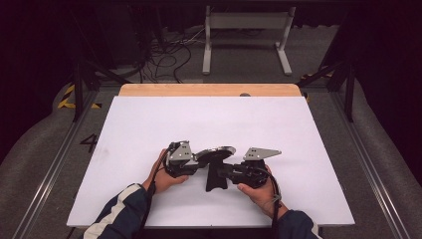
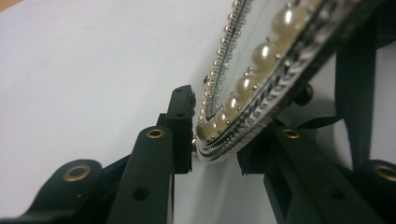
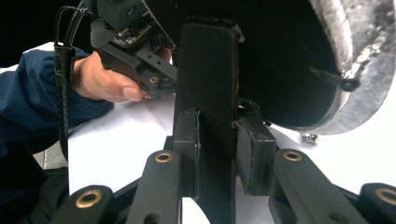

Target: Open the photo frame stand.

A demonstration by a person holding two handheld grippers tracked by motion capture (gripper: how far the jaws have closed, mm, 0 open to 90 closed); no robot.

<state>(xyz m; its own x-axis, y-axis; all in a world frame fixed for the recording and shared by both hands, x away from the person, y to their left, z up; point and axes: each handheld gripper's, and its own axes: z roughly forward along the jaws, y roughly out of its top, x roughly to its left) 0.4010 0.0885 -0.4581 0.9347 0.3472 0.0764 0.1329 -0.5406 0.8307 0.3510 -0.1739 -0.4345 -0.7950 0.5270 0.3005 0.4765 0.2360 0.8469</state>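
An oval frame (image 1: 215, 153) with a pearl and bead rim lies tilted low over the white board, its black fold-out stand (image 1: 217, 180) pointing toward the person. My left gripper (image 1: 198, 161) comes from the left and is shut on the frame's rim (image 2: 233, 116), one pad on the beaded front and the other behind it. My right gripper (image 1: 221, 172) comes from the right and is shut on the black stand (image 3: 208, 93), a pad on each side. The frame's black back and silver edge (image 3: 364, 56) rise beyond. The left gripper (image 3: 140, 60) and its hand show farther off.
A white board (image 1: 149, 129) covers the wooden table, whose far edge (image 1: 209, 89) shows bare. A small dark object (image 1: 245, 94) sits at that far edge. Beyond the table are floor cables (image 1: 169, 55) and a white metal stand (image 1: 246, 35).
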